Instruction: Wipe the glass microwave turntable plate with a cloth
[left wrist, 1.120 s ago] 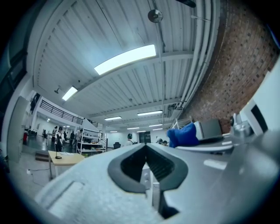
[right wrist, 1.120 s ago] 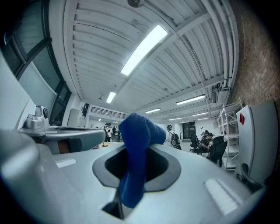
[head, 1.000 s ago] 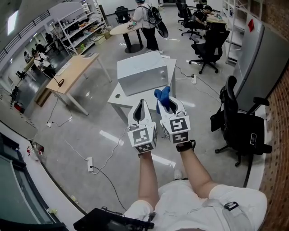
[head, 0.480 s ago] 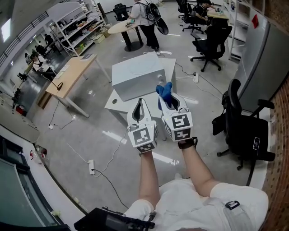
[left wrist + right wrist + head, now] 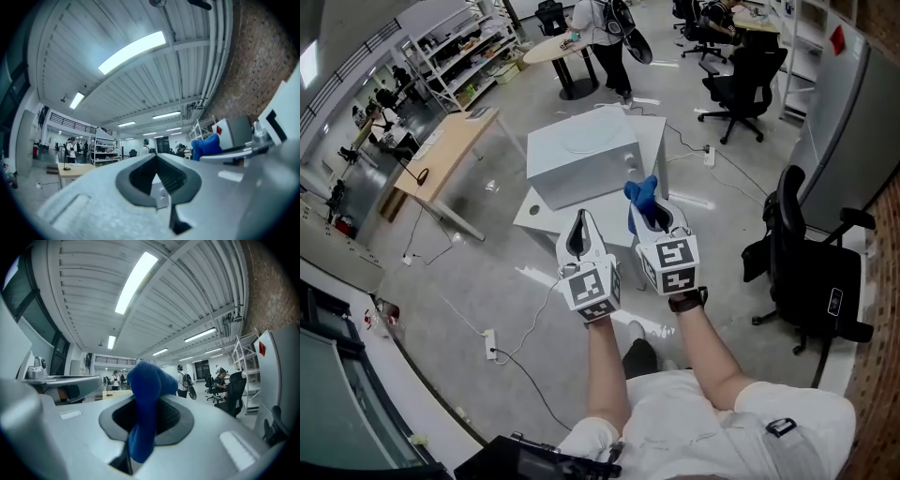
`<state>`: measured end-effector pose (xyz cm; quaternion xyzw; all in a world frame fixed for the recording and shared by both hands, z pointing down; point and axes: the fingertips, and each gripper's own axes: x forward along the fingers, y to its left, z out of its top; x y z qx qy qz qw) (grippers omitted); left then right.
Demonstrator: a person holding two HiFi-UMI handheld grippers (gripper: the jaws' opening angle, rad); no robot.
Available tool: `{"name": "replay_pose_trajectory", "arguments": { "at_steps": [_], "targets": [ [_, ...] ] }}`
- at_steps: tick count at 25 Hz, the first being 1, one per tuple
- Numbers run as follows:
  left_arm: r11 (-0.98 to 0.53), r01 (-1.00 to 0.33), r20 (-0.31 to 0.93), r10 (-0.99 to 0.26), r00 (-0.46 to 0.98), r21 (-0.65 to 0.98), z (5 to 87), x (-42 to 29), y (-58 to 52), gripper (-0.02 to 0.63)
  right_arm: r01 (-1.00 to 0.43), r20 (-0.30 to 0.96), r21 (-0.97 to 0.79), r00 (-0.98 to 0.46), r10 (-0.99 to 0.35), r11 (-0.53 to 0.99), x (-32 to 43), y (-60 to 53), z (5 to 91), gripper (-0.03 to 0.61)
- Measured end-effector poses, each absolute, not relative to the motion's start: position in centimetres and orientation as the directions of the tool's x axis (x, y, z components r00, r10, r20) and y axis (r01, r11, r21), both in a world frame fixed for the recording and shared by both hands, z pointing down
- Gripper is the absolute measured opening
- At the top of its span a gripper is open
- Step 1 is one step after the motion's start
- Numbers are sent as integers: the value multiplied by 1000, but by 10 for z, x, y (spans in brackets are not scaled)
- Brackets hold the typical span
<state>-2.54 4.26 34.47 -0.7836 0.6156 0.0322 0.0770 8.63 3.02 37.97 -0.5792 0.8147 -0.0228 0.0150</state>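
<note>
A white microwave (image 5: 581,155) stands on a small white table (image 5: 542,208) ahead of me in the head view. A faint round outline (image 5: 581,141) shows on the microwave's top; I cannot tell whether it is the glass plate. My right gripper (image 5: 649,212) is shut on a blue cloth (image 5: 640,193), held up in the air short of the table. In the right gripper view the blue cloth (image 5: 145,404) sticks up from between the jaws of the right gripper (image 5: 149,401). My left gripper (image 5: 579,228) is beside it, shut and holding nothing; the left gripper (image 5: 157,157) points up at the ceiling.
A black office chair (image 5: 811,272) stands to the right, beside a grey cabinet (image 5: 853,112). A wooden desk (image 5: 450,150) is to the left. Cables and a power strip (image 5: 490,342) lie on the floor. A person (image 5: 605,37) stands at a round table behind the microwave.
The microwave and its table have shifted slightly in the head view. My left gripper has drifted a little left. Both grippers stay shut, the cloth still in the right one.
</note>
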Motion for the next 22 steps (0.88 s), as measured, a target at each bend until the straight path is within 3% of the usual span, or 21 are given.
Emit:
{"name": "replay_pose_trajectory", "arguments": {
  "at_steps": [22],
  "targets": [
    [-268,-963,-199,-942,268,-28,345,-33,-112,2,-943,-1,8,-333,-943,333,61,-110,377,75]
  ]
}}
